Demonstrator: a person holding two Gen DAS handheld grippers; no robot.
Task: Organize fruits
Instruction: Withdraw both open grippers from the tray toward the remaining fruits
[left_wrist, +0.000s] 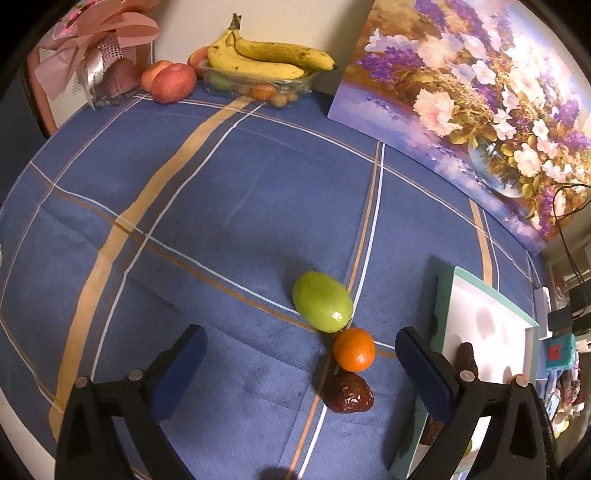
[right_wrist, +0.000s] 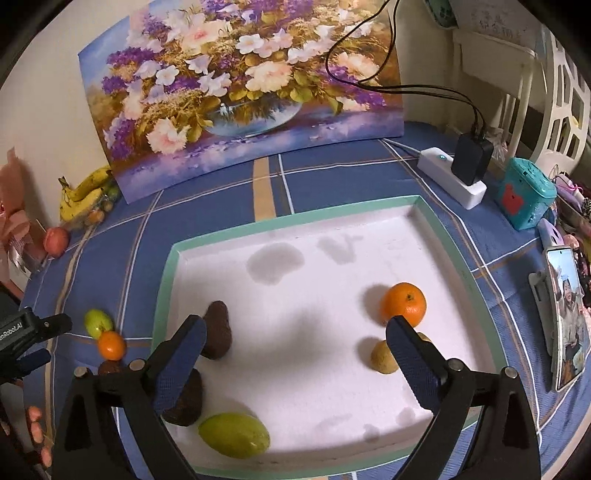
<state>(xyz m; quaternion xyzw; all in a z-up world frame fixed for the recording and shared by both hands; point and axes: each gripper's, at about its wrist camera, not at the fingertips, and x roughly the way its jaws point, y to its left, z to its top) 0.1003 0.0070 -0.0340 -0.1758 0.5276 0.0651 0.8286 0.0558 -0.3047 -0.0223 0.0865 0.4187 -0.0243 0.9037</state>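
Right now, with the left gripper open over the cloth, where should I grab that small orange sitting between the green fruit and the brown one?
Grip the small orange across its round middle, descending from above with the left gripper. The green fruit touches its far side and the brown fruit crowds its near side, so close the fingers on its free left and right sides.
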